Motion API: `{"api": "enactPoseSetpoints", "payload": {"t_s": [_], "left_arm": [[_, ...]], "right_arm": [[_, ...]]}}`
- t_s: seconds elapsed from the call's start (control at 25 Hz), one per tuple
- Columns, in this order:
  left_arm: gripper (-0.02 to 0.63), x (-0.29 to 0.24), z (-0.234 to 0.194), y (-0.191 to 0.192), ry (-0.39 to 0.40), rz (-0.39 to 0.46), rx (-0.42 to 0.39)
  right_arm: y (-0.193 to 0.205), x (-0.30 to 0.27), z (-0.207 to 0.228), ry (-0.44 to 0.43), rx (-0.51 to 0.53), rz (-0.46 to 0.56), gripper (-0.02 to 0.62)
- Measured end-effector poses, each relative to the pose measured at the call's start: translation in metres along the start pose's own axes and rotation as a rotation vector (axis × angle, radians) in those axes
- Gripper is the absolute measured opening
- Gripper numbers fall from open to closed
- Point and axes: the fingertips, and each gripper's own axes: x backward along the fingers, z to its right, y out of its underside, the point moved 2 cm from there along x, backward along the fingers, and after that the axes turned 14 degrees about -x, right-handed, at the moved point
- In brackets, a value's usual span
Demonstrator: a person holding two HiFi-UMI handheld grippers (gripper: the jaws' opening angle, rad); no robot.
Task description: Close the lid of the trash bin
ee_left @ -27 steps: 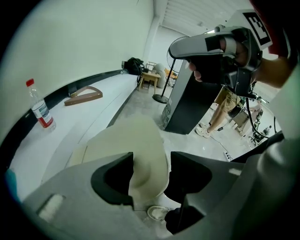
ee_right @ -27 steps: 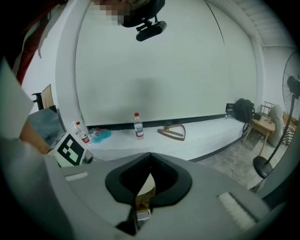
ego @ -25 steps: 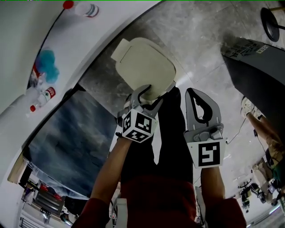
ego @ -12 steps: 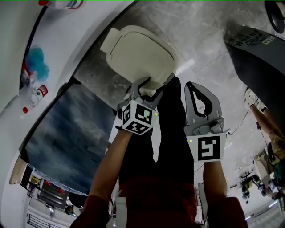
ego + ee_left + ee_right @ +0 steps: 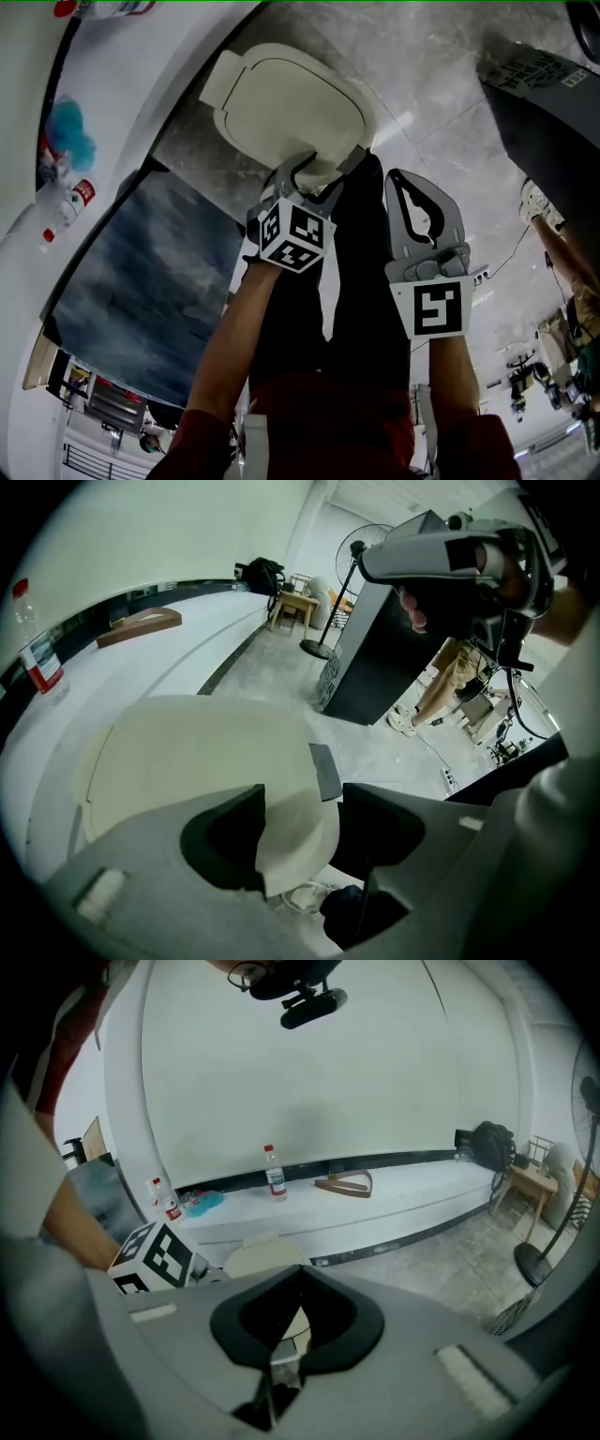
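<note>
The cream lid (image 5: 291, 108) of the trash bin is sitting further up and left in the head view than a moment ago and is showing more of its flat top, low over the grey floor (image 5: 441, 56) beside the white ledge (image 5: 141, 84). The left gripper (image 5: 314, 173) is still clamping the lid's near lip, and its body is covering that edge. The right gripper (image 5: 412, 187) is hanging just beside it, jaws pressed together on nothing, while a bottle (image 5: 67, 211) and a blue cloth (image 5: 67, 131) are lying on the ledge and a dark cabinet (image 5: 548, 131) is standing well apart at right.
</note>
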Motion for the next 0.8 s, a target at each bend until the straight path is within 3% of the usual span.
{"api": "enactPoseSetpoints", "payload": {"t_s": [0.4,0.8], "left_arm": [[0.281,-0.0088,0.0008,0.0024,-0.014,-0.041,0.011],[0.284,-0.0057,-0.0028,-0.0005,-0.038,-0.015,0.079]], "right_arm": [[0.0034,-0.0051,0.0,-0.019,0.007,-0.004,0.0],[-0.0013,-0.0006,-0.0029,-0.026,0.05,-0.002,0.0]]}}
